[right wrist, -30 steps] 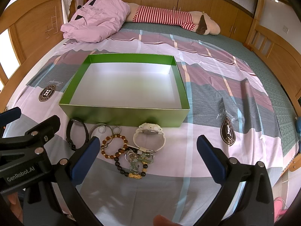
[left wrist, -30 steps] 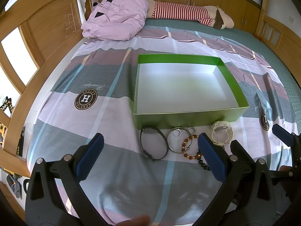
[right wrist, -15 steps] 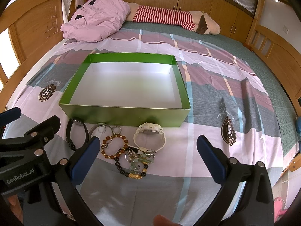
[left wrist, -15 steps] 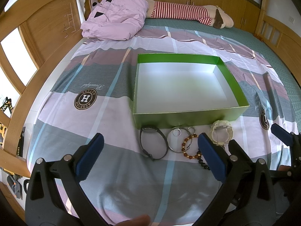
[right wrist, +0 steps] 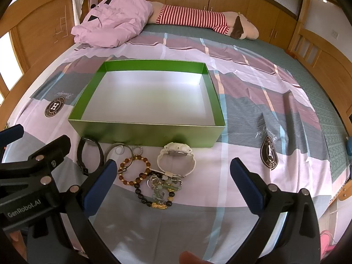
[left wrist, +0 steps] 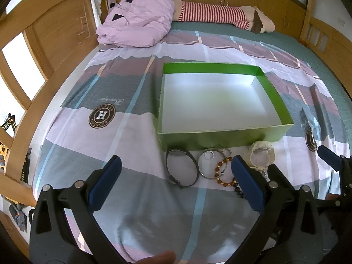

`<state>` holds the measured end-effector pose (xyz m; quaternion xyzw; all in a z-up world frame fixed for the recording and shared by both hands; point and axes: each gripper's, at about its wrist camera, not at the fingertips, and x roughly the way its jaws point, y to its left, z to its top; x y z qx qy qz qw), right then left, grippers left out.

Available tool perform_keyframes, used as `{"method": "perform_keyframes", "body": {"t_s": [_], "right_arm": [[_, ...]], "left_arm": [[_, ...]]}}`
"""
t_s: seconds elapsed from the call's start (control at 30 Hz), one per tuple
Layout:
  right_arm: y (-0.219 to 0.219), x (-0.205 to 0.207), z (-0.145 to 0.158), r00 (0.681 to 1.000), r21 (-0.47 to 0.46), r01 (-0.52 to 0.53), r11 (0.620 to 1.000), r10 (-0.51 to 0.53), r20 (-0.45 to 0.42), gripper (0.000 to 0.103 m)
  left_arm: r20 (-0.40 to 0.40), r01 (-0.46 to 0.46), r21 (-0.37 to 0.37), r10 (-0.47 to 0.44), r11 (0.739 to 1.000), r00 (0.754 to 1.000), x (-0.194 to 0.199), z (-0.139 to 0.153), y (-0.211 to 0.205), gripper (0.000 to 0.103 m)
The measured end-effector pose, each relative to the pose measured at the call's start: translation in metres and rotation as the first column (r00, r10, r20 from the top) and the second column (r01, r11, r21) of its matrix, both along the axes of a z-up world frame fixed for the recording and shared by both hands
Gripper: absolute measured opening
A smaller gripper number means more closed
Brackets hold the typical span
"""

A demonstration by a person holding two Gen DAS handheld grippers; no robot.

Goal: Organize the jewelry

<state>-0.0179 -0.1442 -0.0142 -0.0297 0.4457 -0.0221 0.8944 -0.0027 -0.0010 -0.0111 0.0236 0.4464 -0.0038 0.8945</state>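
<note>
An empty green box (left wrist: 222, 139) (right wrist: 145, 133) with a white floor sits on the bed. Along its near wall lie a black bracelet (left wrist: 180, 169) (right wrist: 89, 154), a silver bangle (left wrist: 208, 165) (right wrist: 117, 150), a brown bead bracelet (left wrist: 222, 172) (right wrist: 134, 171), a white watch (left wrist: 261, 155) (right wrist: 177, 157) and a dark bead bracelet tangled with charms (right wrist: 158, 193). My left gripper (left wrist: 176, 184) stands open just short of the black bracelet. My right gripper (right wrist: 172, 180) stands open above the charms and watch. Neither holds anything.
The patterned bed sheet (left wrist: 99, 149) spreads around the box. A pink quilt (left wrist: 136, 24) and a striped plush toy (left wrist: 220, 14) lie at the far end. Wooden bed rails (left wrist: 28, 101) (right wrist: 330, 66) bound both sides. A fingertip (right wrist: 191, 257) shows at the bottom.
</note>
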Motion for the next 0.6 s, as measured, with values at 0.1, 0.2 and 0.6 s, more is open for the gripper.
{"method": "perform_keyframes", "body": {"t_s": [0.1,0.2,0.6], "right_arm": [[0.000,0.000,0.001,1.000,-0.010,0.006,1.000,-0.006,-0.001,0.102],[0.002,0.003,-0.006,1.000,-0.067,0.023,0.997,-0.023,0.003,0.102],[-0.061,0.036,-0.037,0.978,0.009,0.159,0.987,-0.156,-0.140,0.063]], "left_arm": [[0.003,-0.013,-0.018,0.013,1.000,1.000,0.002,0.003,0.006,0.101],[0.011,-0.019,-0.019,0.019,1.000,1.000,0.003,0.005,0.010,0.101],[-0.075,-0.035,-0.045,0.031,0.998,0.997,0.015,-0.015,0.018,0.093]]}}
